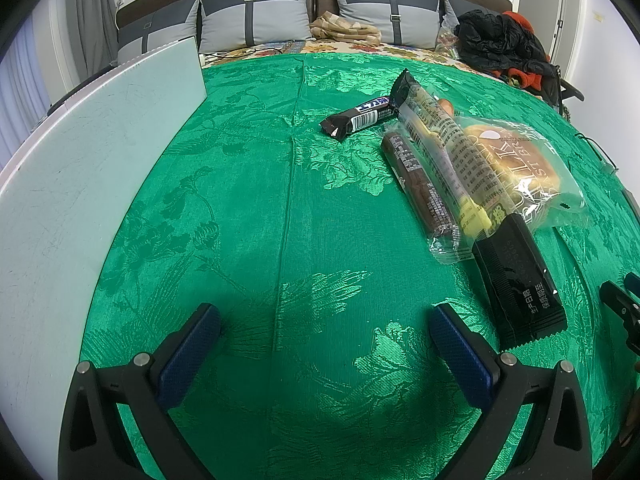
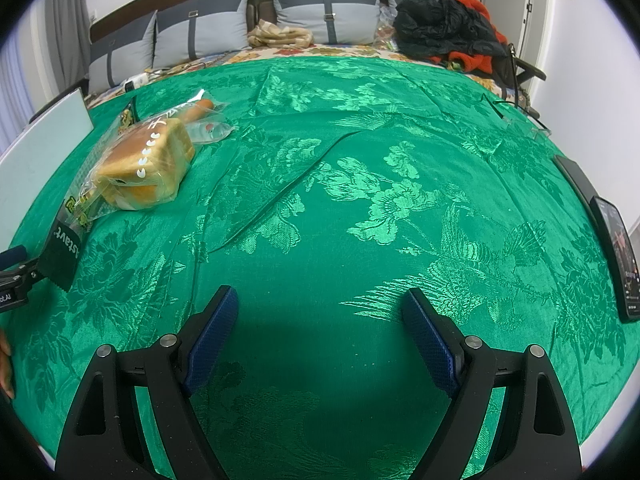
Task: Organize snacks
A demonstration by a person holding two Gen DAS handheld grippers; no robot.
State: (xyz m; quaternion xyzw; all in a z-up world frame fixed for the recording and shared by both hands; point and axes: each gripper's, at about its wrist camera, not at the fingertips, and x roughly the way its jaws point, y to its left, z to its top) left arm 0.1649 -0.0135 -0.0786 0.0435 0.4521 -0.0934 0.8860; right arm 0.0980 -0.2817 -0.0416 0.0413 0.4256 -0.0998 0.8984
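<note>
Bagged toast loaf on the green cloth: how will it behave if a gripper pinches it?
The bread bag probably feels light and soft, since the loaf looks airy. Its clear, glossy film likely slips and crumples between pads. A hard squeeze would probably dent the slices.

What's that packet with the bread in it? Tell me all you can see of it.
The bread packet is a clear, crinkly plastic bag with white lettering, holding thick golden-brown slices of toast. It lies on its side on the green cloth, sealed as far as shows. A long black-ended snack packet lies against its side. Neither gripper touches it.
</note>
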